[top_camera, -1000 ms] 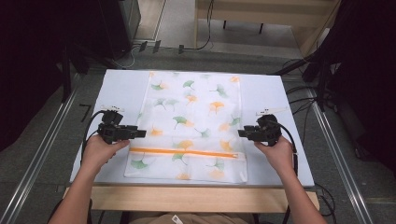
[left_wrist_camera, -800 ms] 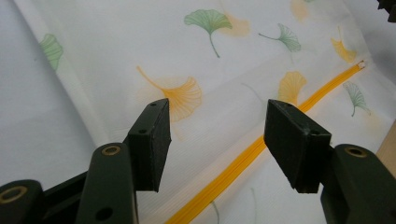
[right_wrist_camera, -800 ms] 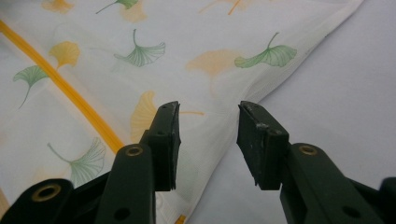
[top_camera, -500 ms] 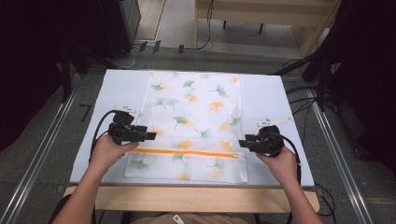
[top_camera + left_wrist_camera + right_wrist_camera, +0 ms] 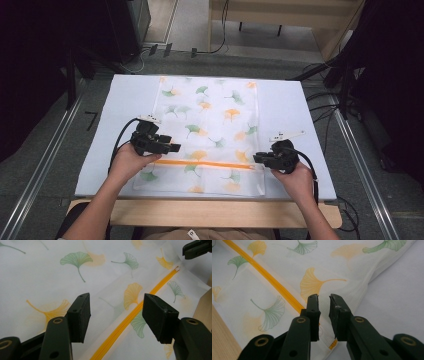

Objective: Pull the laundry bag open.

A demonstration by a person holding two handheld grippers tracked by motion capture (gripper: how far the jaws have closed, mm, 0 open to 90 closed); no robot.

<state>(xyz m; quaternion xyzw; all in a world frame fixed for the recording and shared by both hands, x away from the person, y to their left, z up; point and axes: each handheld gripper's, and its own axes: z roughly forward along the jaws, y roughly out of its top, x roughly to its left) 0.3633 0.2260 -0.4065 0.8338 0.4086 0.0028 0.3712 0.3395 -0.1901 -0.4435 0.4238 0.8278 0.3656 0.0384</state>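
Cloth bag: a white mesh bag (image 5: 210,135) printed with green and orange ginkgo leaves is laid flat on the middle of the table, its long axis running from the near edge toward the far edge.
Zipper: an orange zipper (image 5: 207,164) is seen across the near part of the bag, running left to right, at right angles to the bag's long axis; its right end reaches the bag's right edge.
Near end: the short end nearest the person lies just inside the table's near edge.
Left gripper: the left gripper (image 5: 172,148) is held above the bag's left part, just beyond the zipper, pointing to the right; in the left gripper view (image 5: 116,318) the jaws are spread wide, with the zipper (image 5: 130,317) seen between them and nothing clasped.
Right gripper: the right gripper (image 5: 256,159) is held at the zipper's right end, pointing left; in the right gripper view (image 5: 323,315) the jaws are set to a narrow gap over the zipper's end (image 5: 274,283); whether fabric is pinched cannot be told.
Table: a pale sheet (image 5: 125,110) covers the table; a wooden edge (image 5: 210,212) is seen at the near side.
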